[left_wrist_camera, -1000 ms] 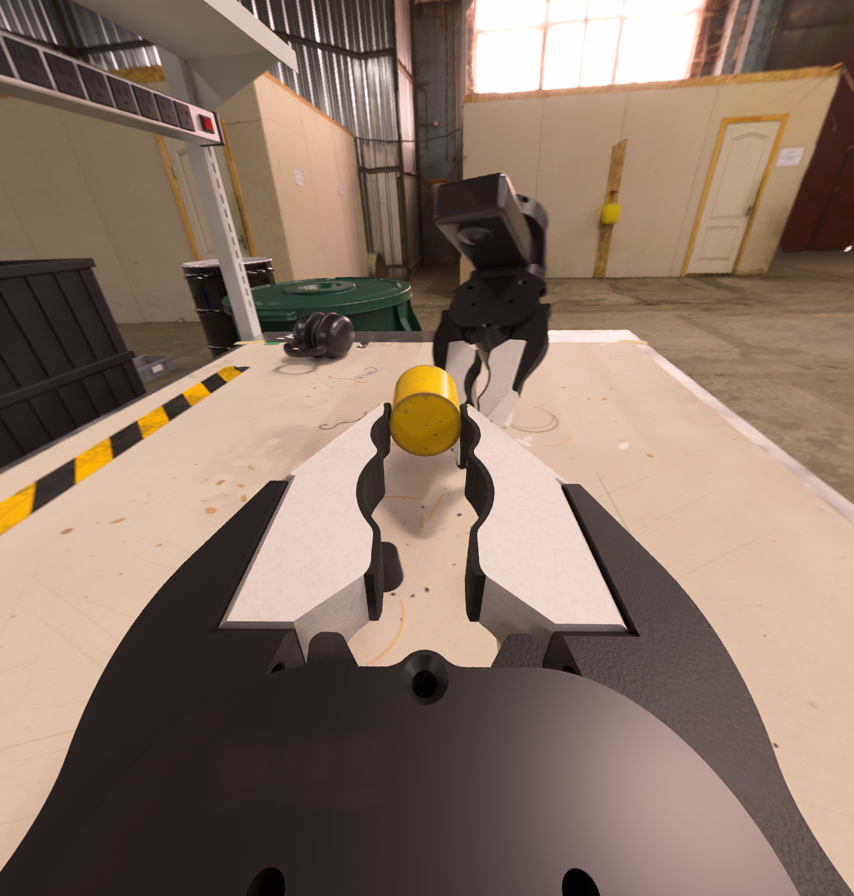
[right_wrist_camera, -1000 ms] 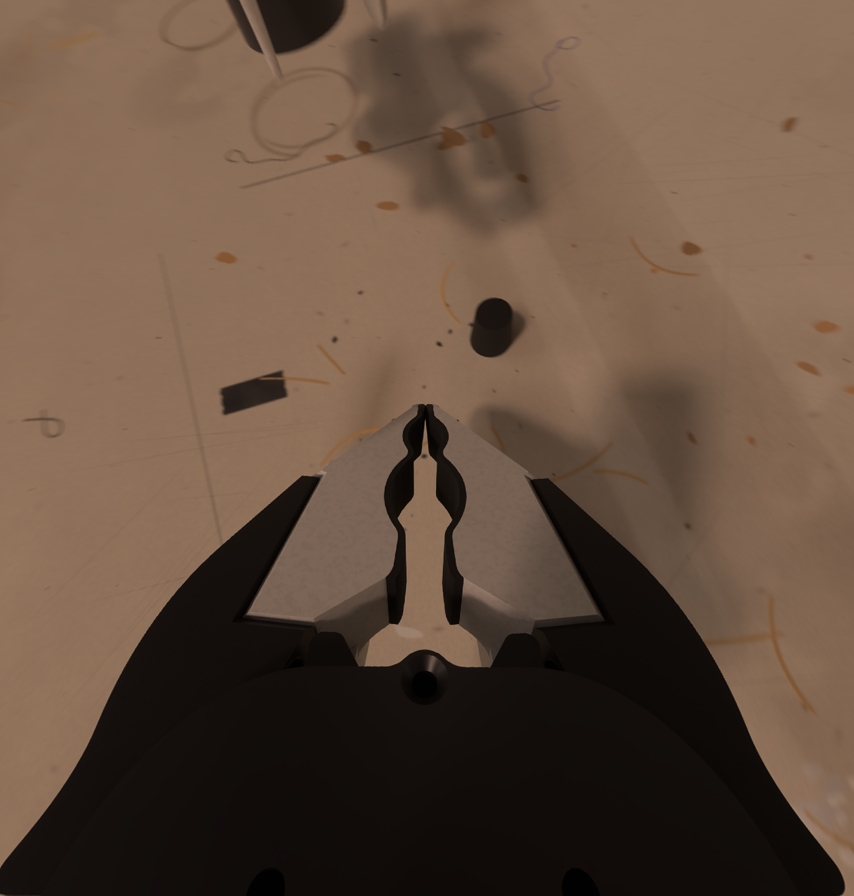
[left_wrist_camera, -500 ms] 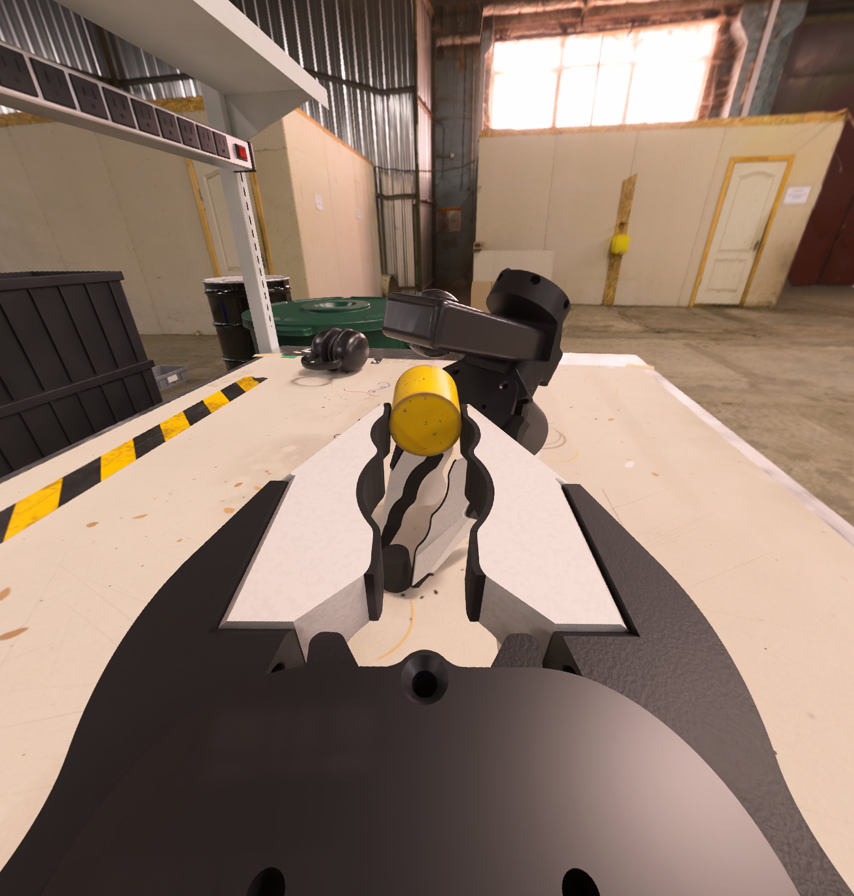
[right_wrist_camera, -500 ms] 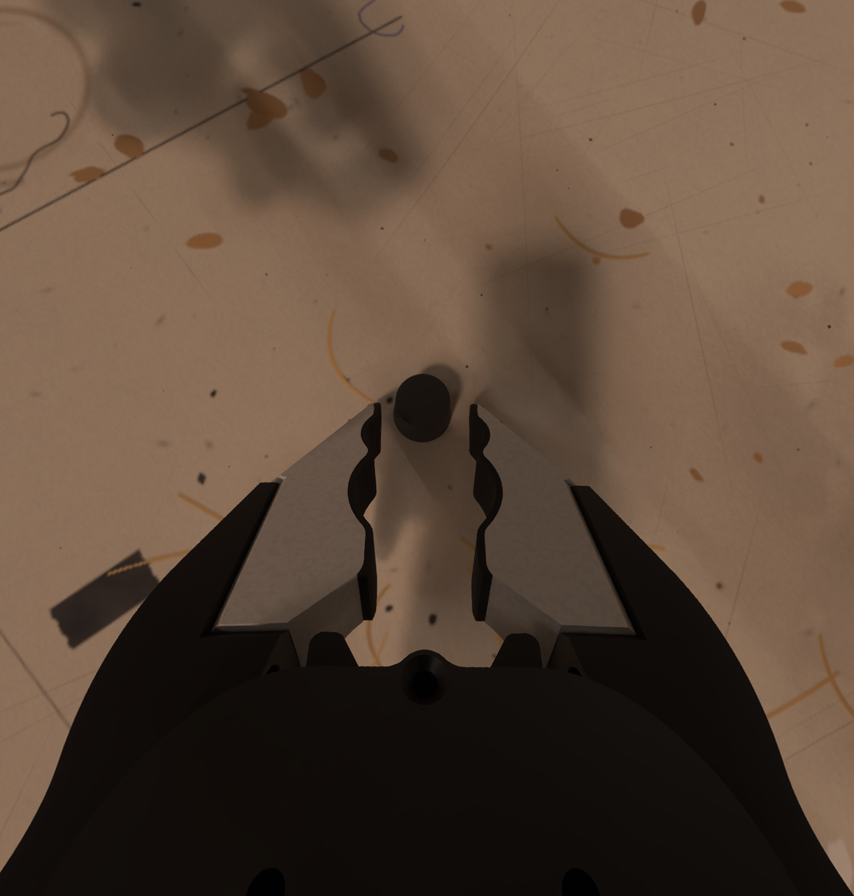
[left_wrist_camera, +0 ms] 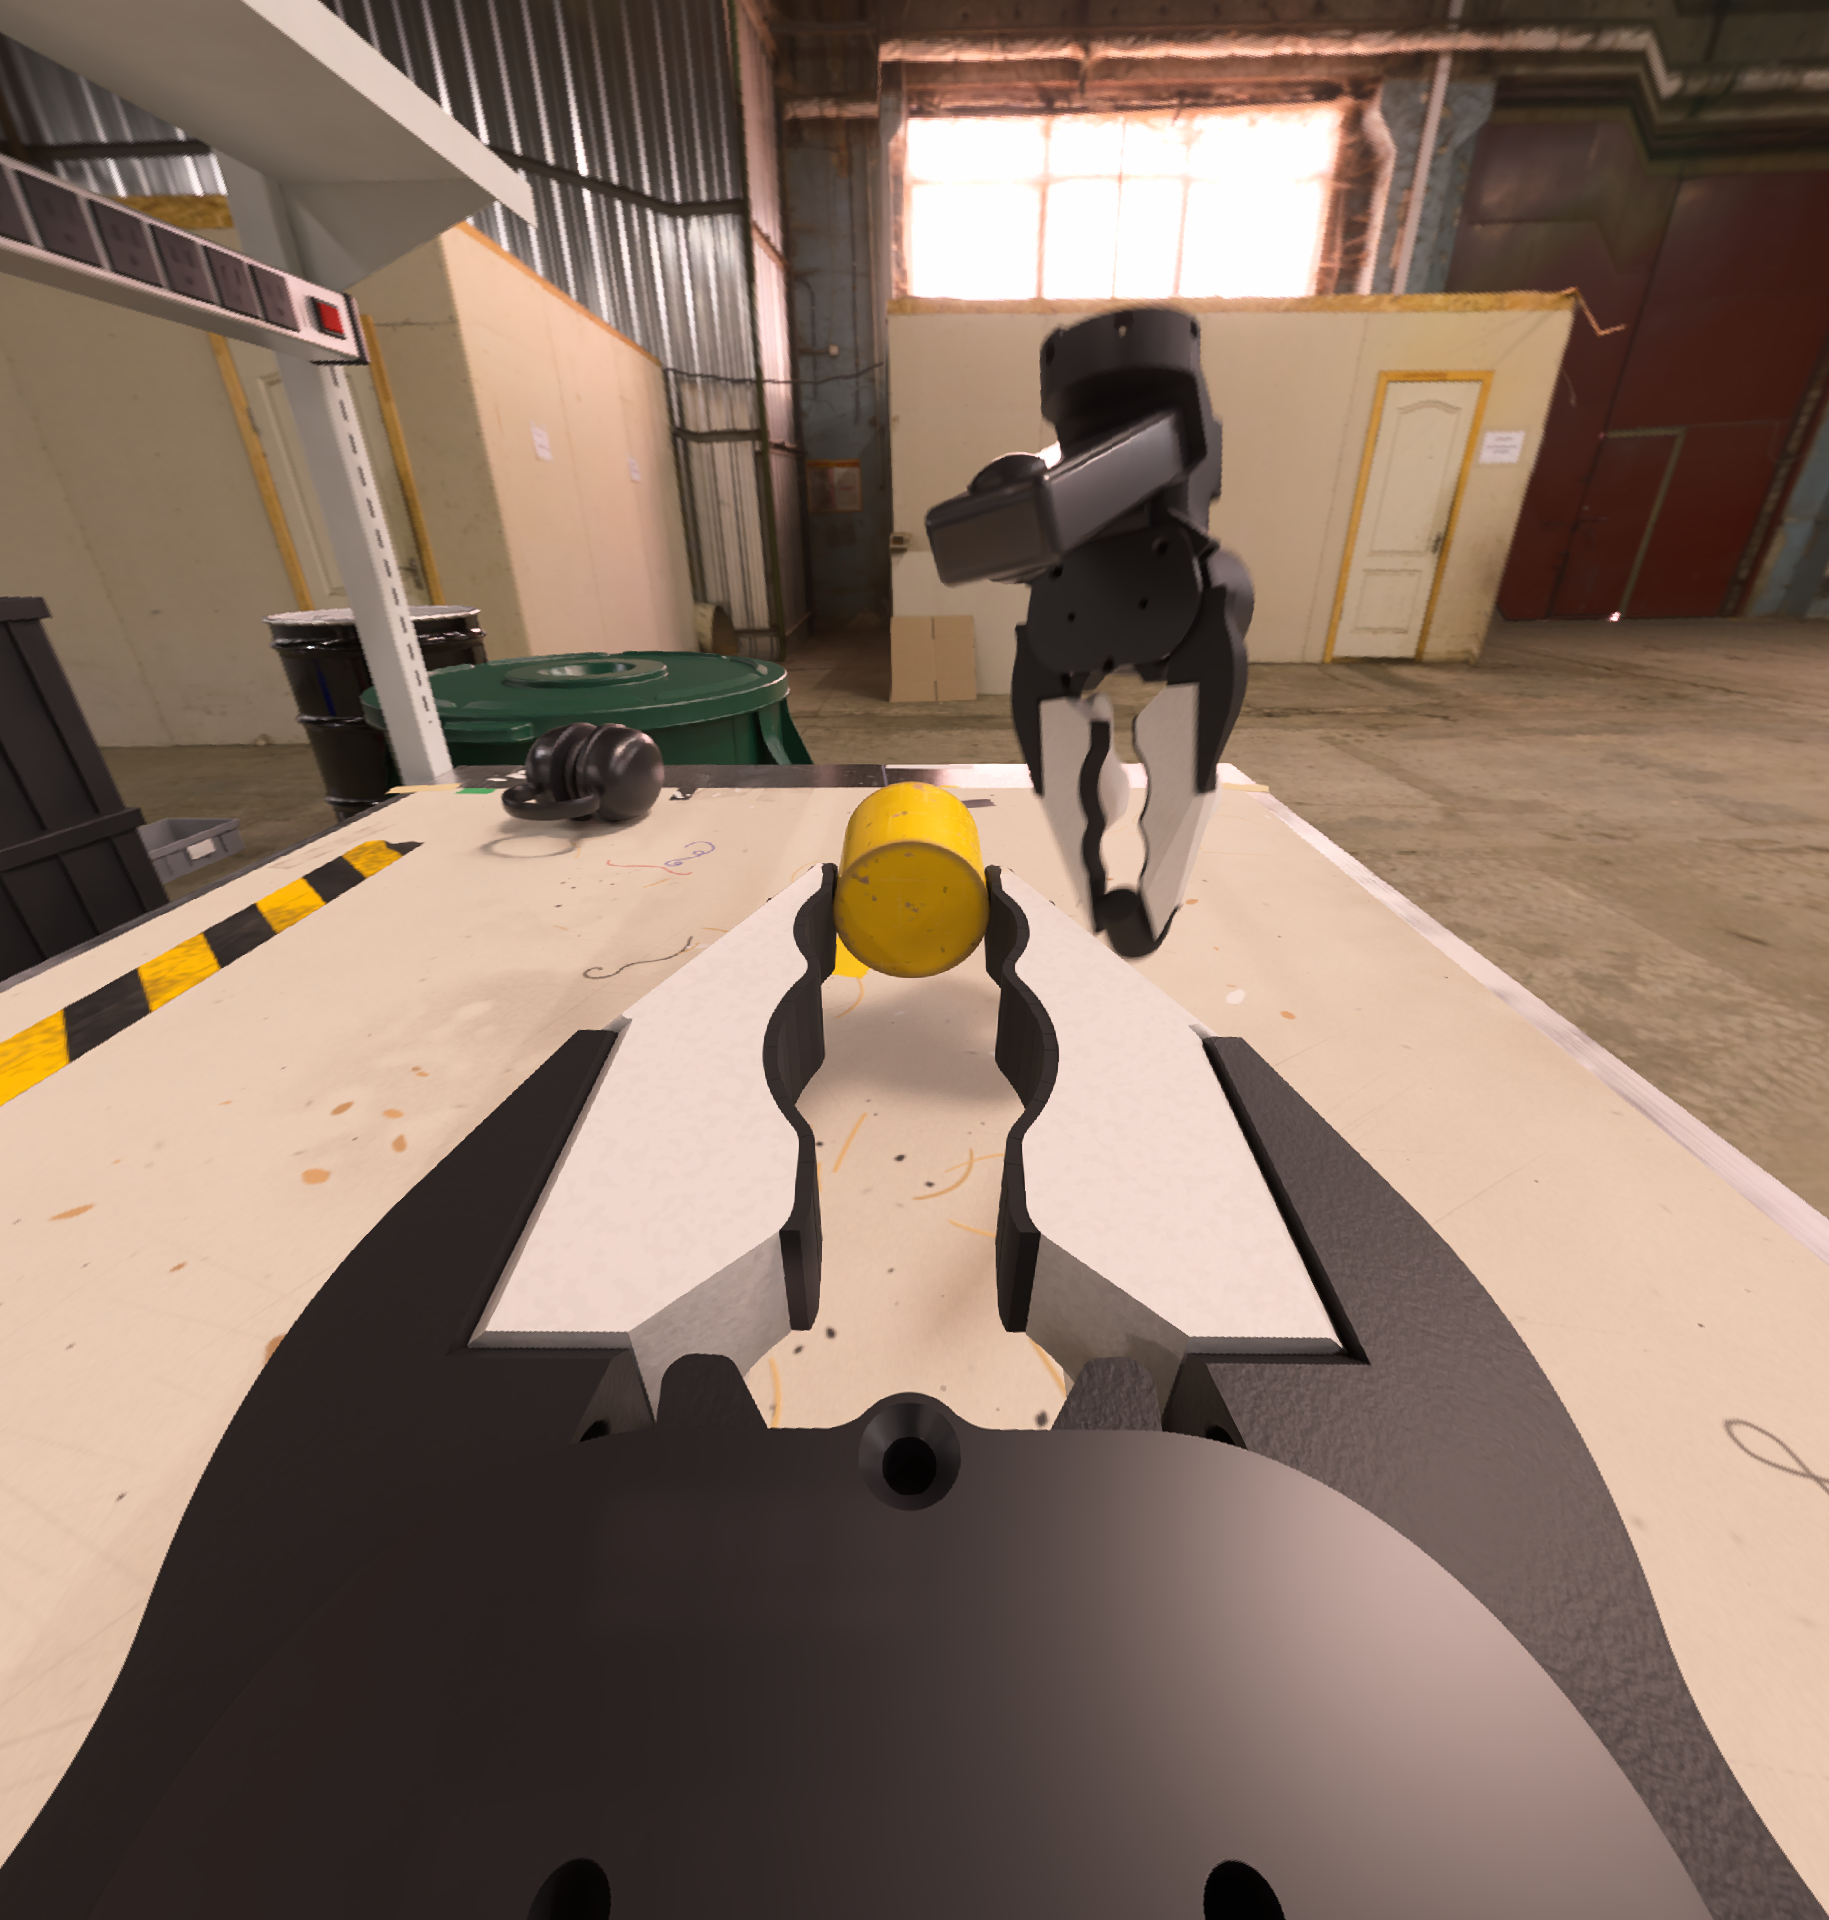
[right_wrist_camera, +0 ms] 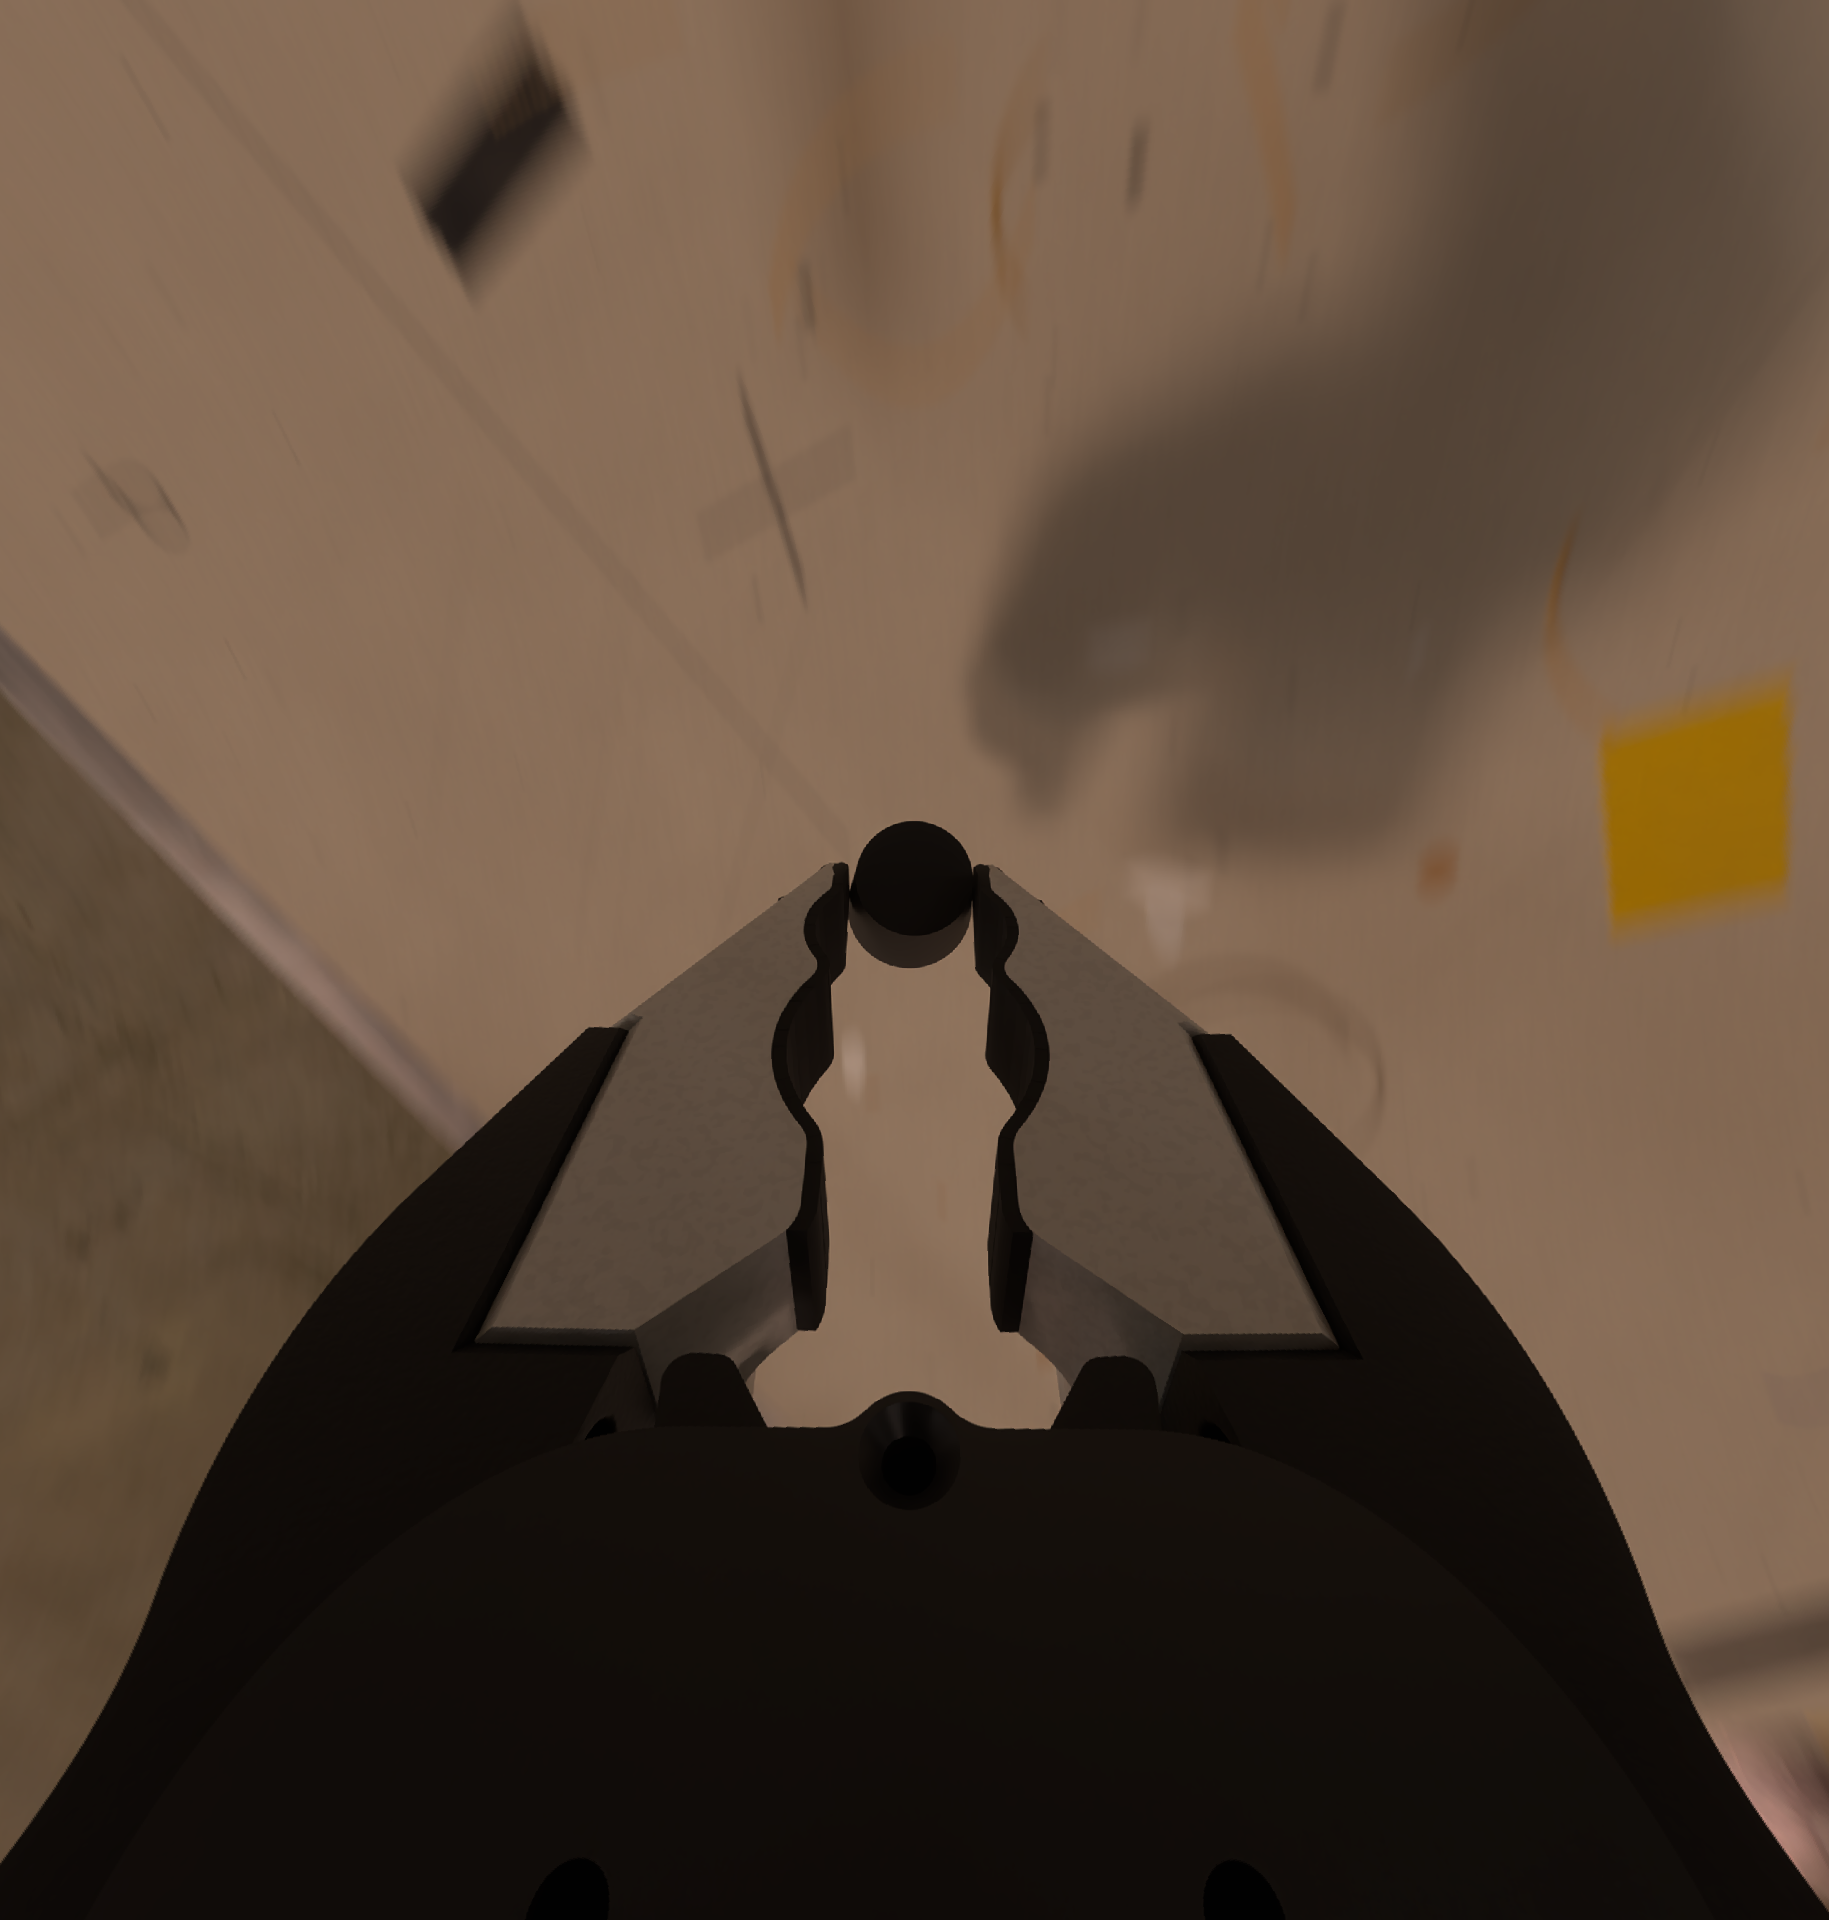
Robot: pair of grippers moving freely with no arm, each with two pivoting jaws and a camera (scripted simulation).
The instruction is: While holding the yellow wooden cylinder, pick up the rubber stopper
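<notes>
Left gripper (left_wrist_camera: 908, 914) clamping yellow cylinder (left_wrist_camera: 910, 896), right gripper (right_wrist_camera: 911, 906) pinching stopper (right_wrist_camera: 910, 906)

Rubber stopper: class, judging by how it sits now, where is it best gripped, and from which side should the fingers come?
Grip the rubber stopper across its curved side wall, fingertips on opposite sides, flat end facing the camera. The right gripper shows this: its tips pinch the round body, held clear above the table. That is probably the surest hold.
</notes>
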